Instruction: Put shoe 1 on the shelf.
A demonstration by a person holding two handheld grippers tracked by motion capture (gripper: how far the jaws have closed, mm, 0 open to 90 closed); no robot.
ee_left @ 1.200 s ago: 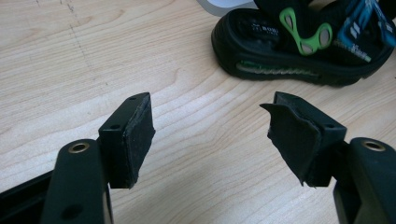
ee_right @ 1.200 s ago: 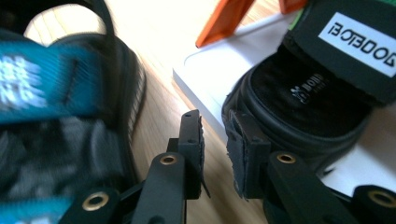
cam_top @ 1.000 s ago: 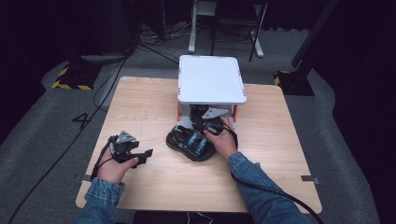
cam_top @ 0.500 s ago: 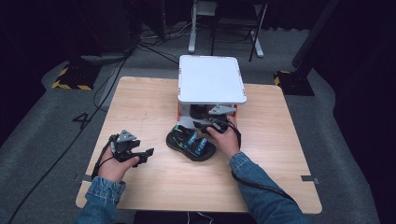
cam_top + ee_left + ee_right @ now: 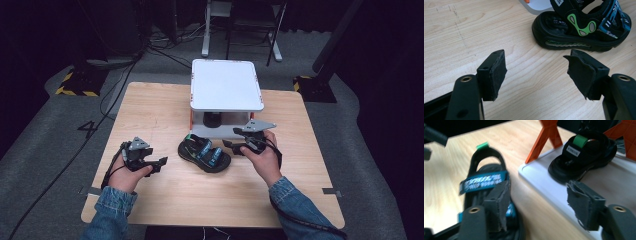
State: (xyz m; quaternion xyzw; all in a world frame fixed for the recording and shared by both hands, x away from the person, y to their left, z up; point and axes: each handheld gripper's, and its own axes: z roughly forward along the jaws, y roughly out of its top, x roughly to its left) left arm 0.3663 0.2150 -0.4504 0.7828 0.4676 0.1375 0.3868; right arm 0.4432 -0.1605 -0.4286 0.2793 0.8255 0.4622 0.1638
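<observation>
A black sandal [image 5: 205,154] with blue straps lies flat on the wooden table [image 5: 150,105], near its middle, just in front of the white two-level rack [image 5: 226,85] that stands toward the far edge. The right gripper [image 5: 239,145] is just beside the sandal on its right side; its jaws have just been opening, now stand wide, and nothing is between them. A second sandal [image 5: 584,157] sits on the lower shelf of the rack, probably the matching one, though the picture is blurred. The left gripper [image 5: 159,163] rests toward the near-left corner, jaws wide and empty.
</observation>
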